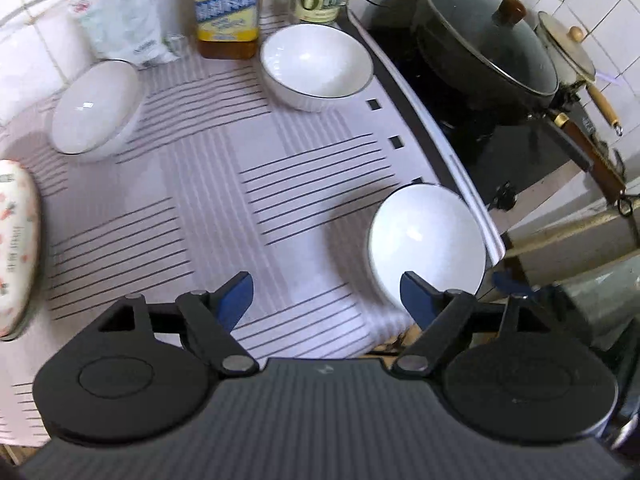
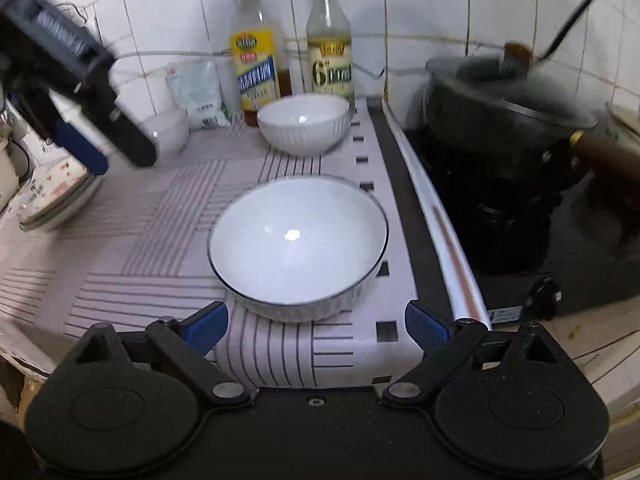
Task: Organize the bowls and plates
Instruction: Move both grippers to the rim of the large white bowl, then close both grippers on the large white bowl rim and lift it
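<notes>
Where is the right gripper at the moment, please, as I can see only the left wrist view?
Observer: The right gripper is open, just short of the near bowl, and touches nothing.
Operator: Thank you. Are the two bottles behind the far bowl capped?
Observer: Yes. The yellow-labelled bottle has a gold cap and the pale bottle has a yellow one.
Operator: And how does my own gripper look from there?
Observer: The left gripper hangs at the upper left, close to the patterned dish, holding nothing.
</notes>
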### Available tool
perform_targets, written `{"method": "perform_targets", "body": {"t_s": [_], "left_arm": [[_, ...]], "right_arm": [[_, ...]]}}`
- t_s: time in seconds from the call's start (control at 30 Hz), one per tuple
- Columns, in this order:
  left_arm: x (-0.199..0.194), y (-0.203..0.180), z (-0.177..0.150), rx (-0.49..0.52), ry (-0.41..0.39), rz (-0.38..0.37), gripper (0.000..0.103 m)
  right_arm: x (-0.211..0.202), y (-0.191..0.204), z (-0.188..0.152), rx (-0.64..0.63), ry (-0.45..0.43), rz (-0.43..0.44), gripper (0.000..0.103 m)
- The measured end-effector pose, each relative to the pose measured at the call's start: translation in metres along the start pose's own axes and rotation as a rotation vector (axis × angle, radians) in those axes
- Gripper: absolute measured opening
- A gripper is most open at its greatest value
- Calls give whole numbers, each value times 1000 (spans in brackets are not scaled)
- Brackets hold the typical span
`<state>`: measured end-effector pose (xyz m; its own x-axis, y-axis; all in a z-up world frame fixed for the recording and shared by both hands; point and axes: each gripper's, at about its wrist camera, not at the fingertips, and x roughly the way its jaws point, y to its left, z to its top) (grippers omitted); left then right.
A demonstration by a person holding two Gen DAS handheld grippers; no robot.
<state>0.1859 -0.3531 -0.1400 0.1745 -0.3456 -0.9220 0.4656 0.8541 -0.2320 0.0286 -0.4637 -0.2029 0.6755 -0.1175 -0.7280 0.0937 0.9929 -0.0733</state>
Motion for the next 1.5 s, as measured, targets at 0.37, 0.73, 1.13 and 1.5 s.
{"method": "perform_targets", "body": {"t_s": [0.37,0.73,1.13,1.5], "left_arm": [[58,-7,3,-40,7,-90,69],[86,0,0,-118,65,-194,30],[87,15,-6,-186,54,-255,16],[44,62,-30,-274,-18,-234,16]], "right_arm": [[25,21,-13,-169,-117,-35,97],[41,10,-9,-120,-104,7,97],[36,16,-12,-105,-131,34,98],[37,54,13,-264,-168,149,97]]}}
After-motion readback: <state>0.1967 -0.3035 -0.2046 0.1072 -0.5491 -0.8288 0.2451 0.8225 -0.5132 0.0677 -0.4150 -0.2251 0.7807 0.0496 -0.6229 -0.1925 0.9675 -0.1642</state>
